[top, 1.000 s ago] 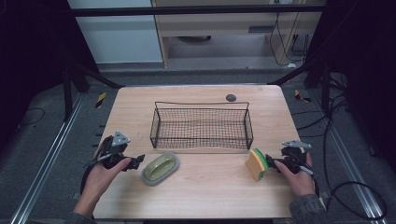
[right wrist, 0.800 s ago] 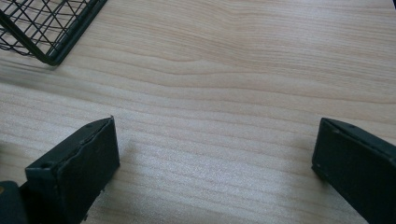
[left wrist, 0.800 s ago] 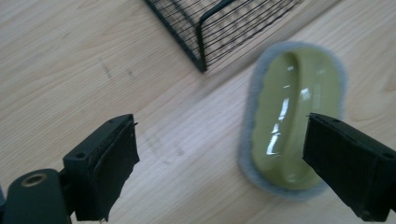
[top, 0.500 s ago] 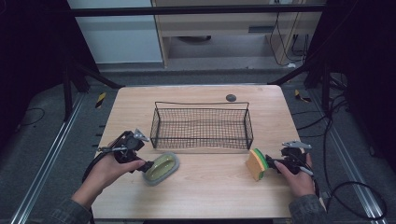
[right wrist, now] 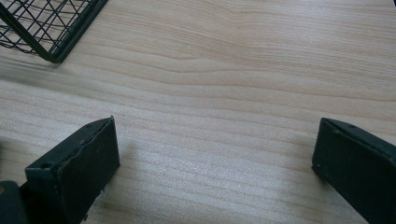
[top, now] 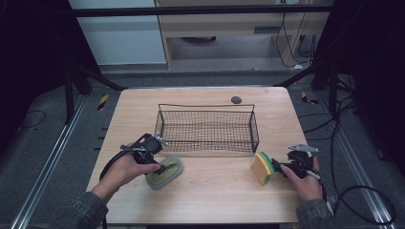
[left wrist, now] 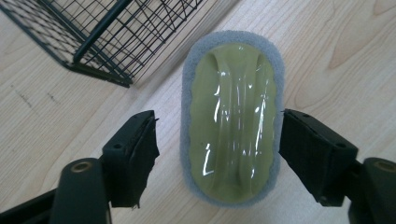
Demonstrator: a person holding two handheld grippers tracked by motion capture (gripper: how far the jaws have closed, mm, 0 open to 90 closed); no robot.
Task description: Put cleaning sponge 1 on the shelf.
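Tabletop: left tongs (left wrist: 217, 140) closing around scrubber (left wrist: 232, 119).

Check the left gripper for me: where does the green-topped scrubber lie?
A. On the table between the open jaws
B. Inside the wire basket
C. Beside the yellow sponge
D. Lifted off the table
A: the left gripper straddles the scrubber, which lies flat on the table; a gap shows at one jaw.
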